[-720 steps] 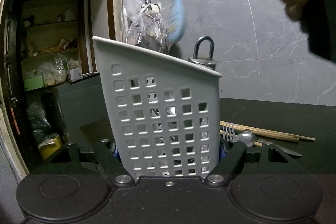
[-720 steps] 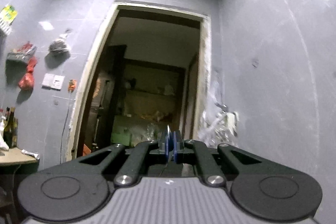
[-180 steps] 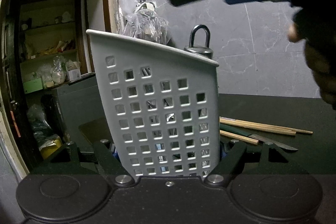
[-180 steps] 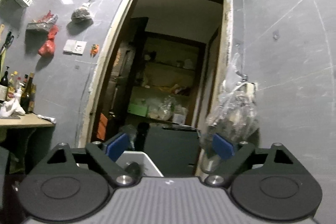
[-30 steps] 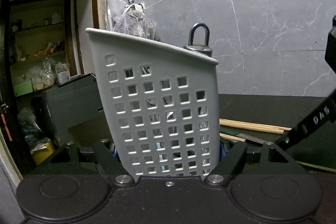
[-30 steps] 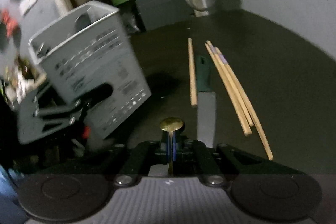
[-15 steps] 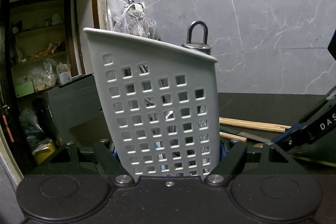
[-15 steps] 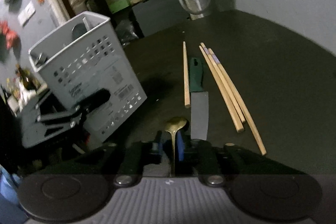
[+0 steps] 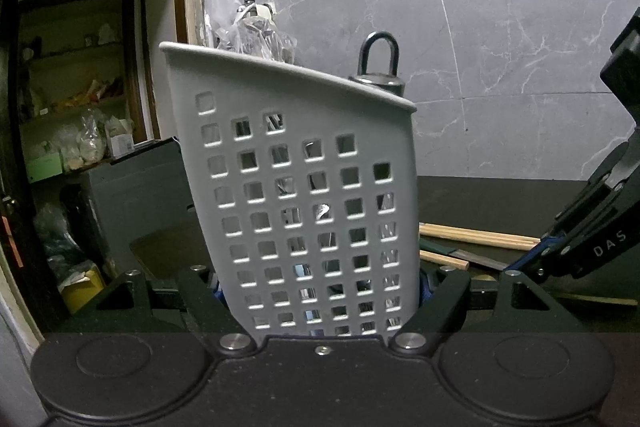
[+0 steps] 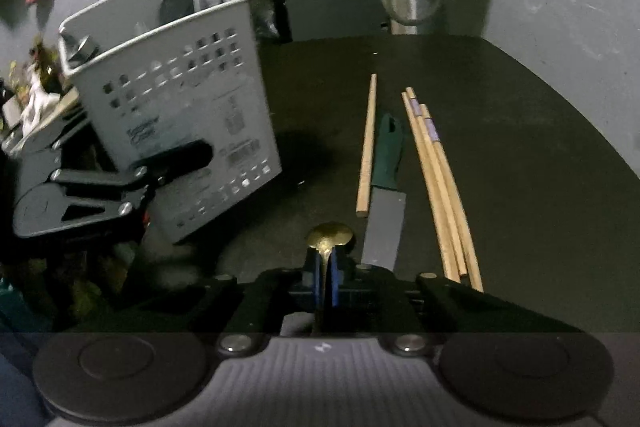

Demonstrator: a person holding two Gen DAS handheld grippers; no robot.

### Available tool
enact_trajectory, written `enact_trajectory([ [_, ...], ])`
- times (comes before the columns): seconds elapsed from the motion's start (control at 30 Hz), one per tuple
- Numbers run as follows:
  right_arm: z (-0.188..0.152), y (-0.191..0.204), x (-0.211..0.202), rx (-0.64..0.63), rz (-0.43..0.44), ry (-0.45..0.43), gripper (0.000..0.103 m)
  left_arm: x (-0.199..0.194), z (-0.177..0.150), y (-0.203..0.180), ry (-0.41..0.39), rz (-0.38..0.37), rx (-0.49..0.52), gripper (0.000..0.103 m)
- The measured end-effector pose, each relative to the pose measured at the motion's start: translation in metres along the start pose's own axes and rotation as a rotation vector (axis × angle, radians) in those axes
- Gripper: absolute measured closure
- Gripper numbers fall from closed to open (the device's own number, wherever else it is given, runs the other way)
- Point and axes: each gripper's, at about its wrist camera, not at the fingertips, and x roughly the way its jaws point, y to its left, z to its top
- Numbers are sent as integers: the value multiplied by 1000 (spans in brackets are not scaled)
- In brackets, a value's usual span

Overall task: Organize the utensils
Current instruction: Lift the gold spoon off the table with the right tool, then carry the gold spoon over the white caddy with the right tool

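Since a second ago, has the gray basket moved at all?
No. In the left wrist view the basket stands at the same spot against the padlock and wall tile lines behind it.

Dim room, light falls from above. Marble wall [image 9: 500,27] reads pale and sharp; dark surface [image 10: 520,155] swallows detail. Basket [image 10: 168,115] smeared by motion blur in right view. Heavy fisheye bending, black vignette at corners.
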Motion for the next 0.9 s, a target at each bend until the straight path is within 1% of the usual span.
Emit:
enact_trajectory([
  [0.07, 1, 3, 1, -12, -2, 11, 100, 0, 0, 0, 0, -2, 0, 24],
  [0.13, 0, 13, 1, -75, -45, 11, 100, 1, 0, 2, 0, -4, -1, 24],
  [0.2, -7, 41, 3, -263, -172, 9, 100, 1, 0, 3, -1, -8, -5, 24],
  [0.27, -23, 75, 10, -523, -333, 19, 100, 2, -1, 4, -2, -11, -11, 24],
  [0.3, -34, 90, 15, -649, -391, 21, 100, 2, -2, 4, -3, -12, -13, 24],
  [0.33, -42, 101, 17, -730, -419, 20, 100, 2, -2, 5, -3, -14, -14, 24],
  [0.37, -47, 109, 18, -777, -429, 21, 100, 1, -3, 5, -4, -14, -15, 24],
  [0.4, -46, 112, 16, -772, -415, 25, 100, 1, -3, 6, -4, -15, -17, 24],
  [0.47, -38, 110, 10, -694, -365, 27, 100, 1, -4, 8, -4, -19, -22, 24],
  [0.57, -28, 102, 2, -610, -348, -6, 101, 1, -4, 10, -6, -22, -27, 24],
  [0.63, -22, 97, -3, -545, -321, -25, 100, 1, -4, 10, -8, -23, -26, 24],
  [0.73, -15, 87, -14, -457, -276, -80, 100, 1, -4, 10, -7, -24, -24, 24],
  [0.9, -6, 68, -31, -311, -197, -201, 100, 1, -4, 10, -7, -24, -21, 24],
])
